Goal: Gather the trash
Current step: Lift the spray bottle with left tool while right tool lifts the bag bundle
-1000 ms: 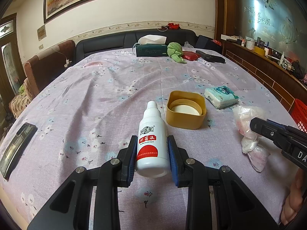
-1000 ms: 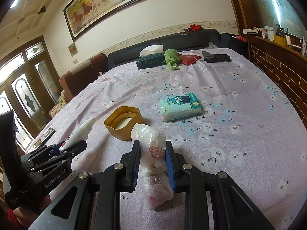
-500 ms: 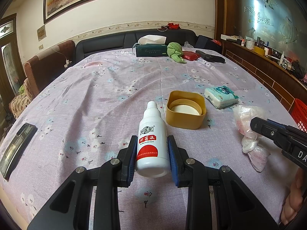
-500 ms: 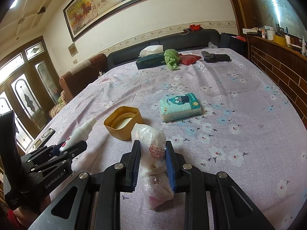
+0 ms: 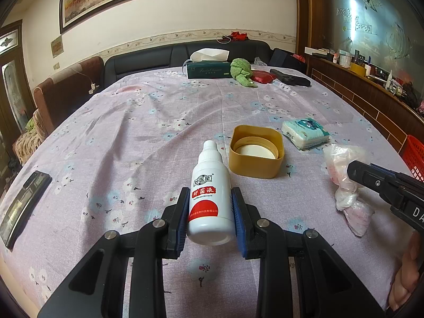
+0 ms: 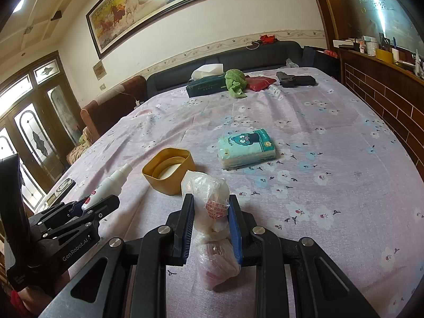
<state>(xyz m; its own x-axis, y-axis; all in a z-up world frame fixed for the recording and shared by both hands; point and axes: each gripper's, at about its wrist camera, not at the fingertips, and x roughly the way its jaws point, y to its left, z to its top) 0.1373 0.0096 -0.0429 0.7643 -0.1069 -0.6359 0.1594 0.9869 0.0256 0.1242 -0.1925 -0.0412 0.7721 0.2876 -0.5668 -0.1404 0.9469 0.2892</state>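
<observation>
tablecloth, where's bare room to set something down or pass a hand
Widest bare stretch of the tablecloth: between the phone and the white bottle, back to the tissue box. Also free: right of the tissue pack. Crowded: bottle, yellow container, tissue pack and plastic bag cluster.

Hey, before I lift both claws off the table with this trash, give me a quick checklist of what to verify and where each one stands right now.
1. Left claw clamped on the white bottle: ok, both pads press its sides.
2. Right claw clamped on the knotted plastic bag: ok, the bag is pinched near its middle.
3. Bag's lower bulge secure: cannot tell, it hangs loose below the pads.
4. Bottle clear of the yellow container: ok, there is a gap between them.
5. Bin reachable: cannot tell, only the corner of a red basket shows at the table's right edge.
</observation>
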